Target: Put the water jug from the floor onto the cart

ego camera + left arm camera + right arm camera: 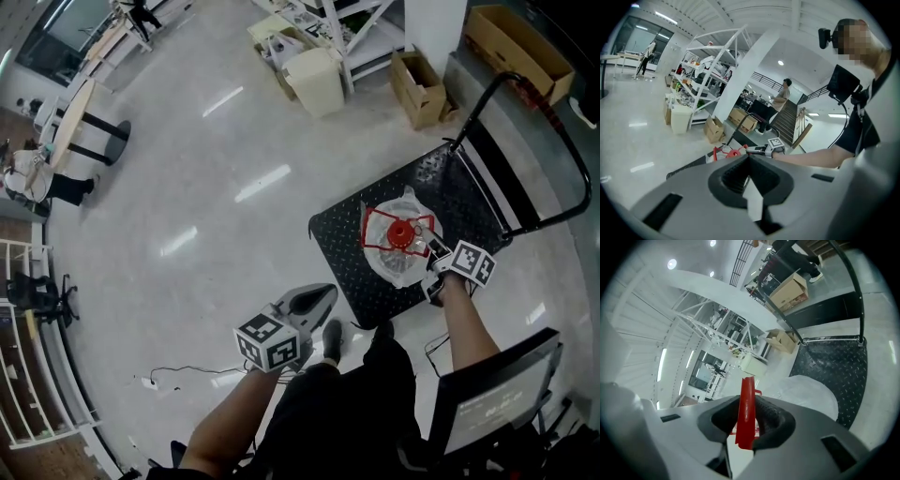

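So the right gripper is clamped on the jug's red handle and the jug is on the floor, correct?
No: the water jug is over the cart's black deck, not the floor; the head view shows it. The right gripper is clamped on its red handle.

Person: black short-sleeved shirt point(864, 130), black trousers point(309, 412), dark shoes point(332, 339); grey left gripper point(321, 297) and right gripper point(424, 234), each bearing a black-and-white marker cube point(272, 343).
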`<state>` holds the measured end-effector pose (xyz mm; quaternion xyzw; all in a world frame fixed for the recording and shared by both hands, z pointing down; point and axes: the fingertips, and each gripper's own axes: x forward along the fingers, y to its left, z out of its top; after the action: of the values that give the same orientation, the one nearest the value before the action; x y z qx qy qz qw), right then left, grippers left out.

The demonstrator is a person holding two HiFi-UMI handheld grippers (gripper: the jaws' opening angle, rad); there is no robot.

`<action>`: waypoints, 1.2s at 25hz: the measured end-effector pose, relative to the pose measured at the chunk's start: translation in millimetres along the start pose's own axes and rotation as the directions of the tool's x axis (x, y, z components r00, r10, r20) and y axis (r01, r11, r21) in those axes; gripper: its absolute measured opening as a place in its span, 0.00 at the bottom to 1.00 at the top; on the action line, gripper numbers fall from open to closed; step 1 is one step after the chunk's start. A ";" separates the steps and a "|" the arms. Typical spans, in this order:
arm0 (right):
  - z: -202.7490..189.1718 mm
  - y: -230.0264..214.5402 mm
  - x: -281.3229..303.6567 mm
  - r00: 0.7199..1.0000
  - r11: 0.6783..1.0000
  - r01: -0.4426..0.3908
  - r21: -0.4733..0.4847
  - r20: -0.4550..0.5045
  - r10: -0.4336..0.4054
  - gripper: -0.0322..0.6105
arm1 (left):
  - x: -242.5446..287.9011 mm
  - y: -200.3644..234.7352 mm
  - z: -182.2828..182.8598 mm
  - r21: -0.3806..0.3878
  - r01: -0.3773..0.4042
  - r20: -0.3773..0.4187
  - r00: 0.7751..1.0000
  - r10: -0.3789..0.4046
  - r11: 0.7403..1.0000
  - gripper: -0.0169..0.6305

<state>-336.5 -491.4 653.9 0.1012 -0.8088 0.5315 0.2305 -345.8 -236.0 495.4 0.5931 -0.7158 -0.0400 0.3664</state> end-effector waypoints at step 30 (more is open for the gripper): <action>78.9 104.6 -156.2 0.956 0.781 0.236 -0.578 0.281 -0.082 0.23 | -30.0 -57.4 88.0 0.218 0.144 0.163 0.970 -0.182 0.965 0.03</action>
<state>-263.8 -532.2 467.9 0.1540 -0.9462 0.2071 0.1954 -348.2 -259.6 388.8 0.6786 -0.6950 -0.0503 0.2323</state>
